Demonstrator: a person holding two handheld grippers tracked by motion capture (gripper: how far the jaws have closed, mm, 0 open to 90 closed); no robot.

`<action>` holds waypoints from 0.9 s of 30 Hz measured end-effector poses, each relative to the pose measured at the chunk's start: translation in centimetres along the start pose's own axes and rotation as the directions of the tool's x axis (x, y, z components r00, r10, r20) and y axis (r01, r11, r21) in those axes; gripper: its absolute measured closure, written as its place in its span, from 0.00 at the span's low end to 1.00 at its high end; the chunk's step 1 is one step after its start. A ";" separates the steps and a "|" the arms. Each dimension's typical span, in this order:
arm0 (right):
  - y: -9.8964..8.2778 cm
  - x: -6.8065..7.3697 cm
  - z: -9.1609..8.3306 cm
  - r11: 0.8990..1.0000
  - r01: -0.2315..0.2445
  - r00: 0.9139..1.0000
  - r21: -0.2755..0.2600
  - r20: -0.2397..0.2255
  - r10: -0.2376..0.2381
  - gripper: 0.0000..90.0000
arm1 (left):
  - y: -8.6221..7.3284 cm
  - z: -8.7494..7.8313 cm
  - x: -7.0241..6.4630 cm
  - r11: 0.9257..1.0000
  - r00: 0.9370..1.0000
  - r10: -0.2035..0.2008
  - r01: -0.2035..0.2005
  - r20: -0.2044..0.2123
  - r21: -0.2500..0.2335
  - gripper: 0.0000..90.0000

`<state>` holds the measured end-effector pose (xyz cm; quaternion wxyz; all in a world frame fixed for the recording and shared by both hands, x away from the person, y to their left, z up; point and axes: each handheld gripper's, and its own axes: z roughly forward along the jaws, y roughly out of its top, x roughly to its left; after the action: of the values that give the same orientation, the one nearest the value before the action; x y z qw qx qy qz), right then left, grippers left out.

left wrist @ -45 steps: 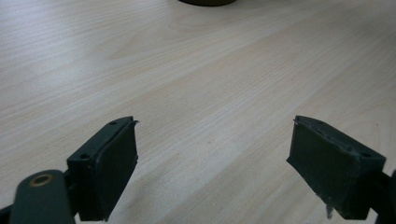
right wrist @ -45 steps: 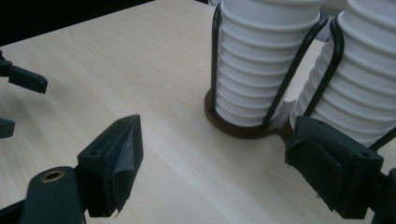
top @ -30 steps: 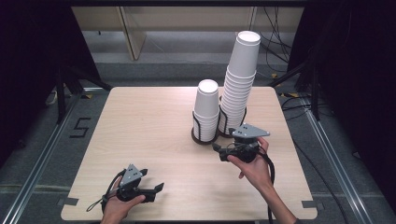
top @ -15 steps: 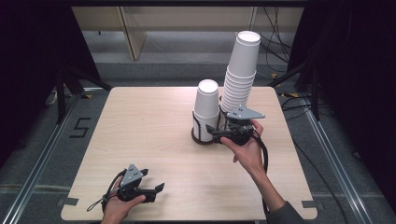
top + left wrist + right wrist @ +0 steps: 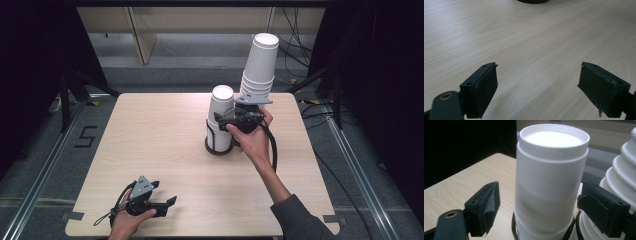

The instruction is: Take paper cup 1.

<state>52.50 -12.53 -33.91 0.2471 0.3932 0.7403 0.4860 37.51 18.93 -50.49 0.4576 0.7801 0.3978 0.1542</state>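
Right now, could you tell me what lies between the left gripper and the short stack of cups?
In the high view, bare wooden table separates the left gripper from the short cup stack.

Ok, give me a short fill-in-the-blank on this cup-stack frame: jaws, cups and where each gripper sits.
1. The right gripper has its jaws open on either side of the ____ cup stack.
2. The left gripper has ____ between its open jaws.
3. The taller cup stack leans toward the table's ____ edge.
4. Both stacks are ____ in colour.

Missing words: shorter; nothing; right; white
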 end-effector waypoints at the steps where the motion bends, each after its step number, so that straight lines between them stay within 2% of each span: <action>1: 0.1 0.1 0.2 1.000 -0.002 1.000 0.009 0.004 0.002 0.20 | 0.0 0.0 0.0 1.000 1.000 0.002 -0.002 -0.007 -0.001 0.17; 2: 0.3 0.0 0.5 1.000 0.014 1.000 0.002 0.009 -0.014 0.19 | 0.0 -0.1 0.0 1.000 1.000 0.004 -0.004 -0.008 0.007 0.17; 3: 0.4 0.2 0.8 1.000 -0.004 1.000 0.008 0.019 0.003 0.19 | 0.0 -0.1 0.0 1.000 1.000 0.004 -0.004 -0.007 0.007 0.17; 6: 0.8 0.2 1.3 1.000 0.007 0.999 0.017 0.047 -0.007 0.19 | 0.0 -0.1 -0.1 1.000 1.000 0.003 -0.003 -0.006 0.007 0.17; 8: 0.9 0.2 1.7 1.000 -0.013 0.999 0.011 0.052 0.013 0.19 | 0.0 -0.1 0.0 1.000 1.000 0.003 -0.003 -0.005 0.007 0.17; 9: 1.0 0.1 1.9 1.000 -0.003 0.998 0.013 0.057 0.002 0.20 | 0.0 0.0 -0.1 1.000 1.000 0.003 -0.003 -0.005 0.008 0.17; 10: 1.0 0.3 1.9 0.999 -0.035 0.998 0.021 0.061 0.034 0.19 | 0.0 0.0 -0.1 1.000 1.000 0.003 -0.003 -0.004 0.008 0.17; 13: 1.1 0.1 2.4 0.999 -0.029 0.997 0.021 0.072 0.027 0.19 | 0.0 0.0 -0.1 1.000 1.000 0.005 -0.005 -0.002 0.006 0.17; 15: 1.0 0.1 2.7 0.998 -0.048 0.996 0.030 0.076 0.046 0.20 | 0.0 0.0 -0.1 1.000 1.000 0.006 -0.006 -0.001 0.007 0.17; 17: 1.0 0.0 3.0 0.999 -0.046 0.996 0.023 0.073 0.045 0.19 | 0.0 0.0 -0.1 1.000 1.000 -0.003 0.003 -0.003 0.002 0.17; 19: 1.0 0.0 3.2 0.998 -0.061 0.995 0.024 0.077 0.059 0.19 | 0.0 0.0 -0.1 1.000 1.000 -0.002 0.002 -0.003 0.002 0.17; 21: 1.0 0.1 3.2 0.998 -0.057 0.995 0.027 0.090 0.054 0.19 | 0.0 0.0 -0.1 1.000 1.000 0.004 -0.004 -0.001 0.007 0.17; 22: 1.0 0.2 3.3 0.997 -0.071 0.994 0.028 0.090 0.068 0.18 | 0.0 0.0 -0.1 1.000 1.000 0.004 -0.004 -0.001 0.007 0.17; 27: 1.0 0.2 3.8 0.997 -0.072 0.993 0.025 0.093 0.070 0.18 | 0.0 0.0 -0.1 1.000 1.000 0.005 -0.005 0.000 0.007 0.17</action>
<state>55.61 -10.18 -34.49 0.2581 0.4446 0.7204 0.4655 37.45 18.82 -50.47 0.4543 0.7827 0.3967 0.1540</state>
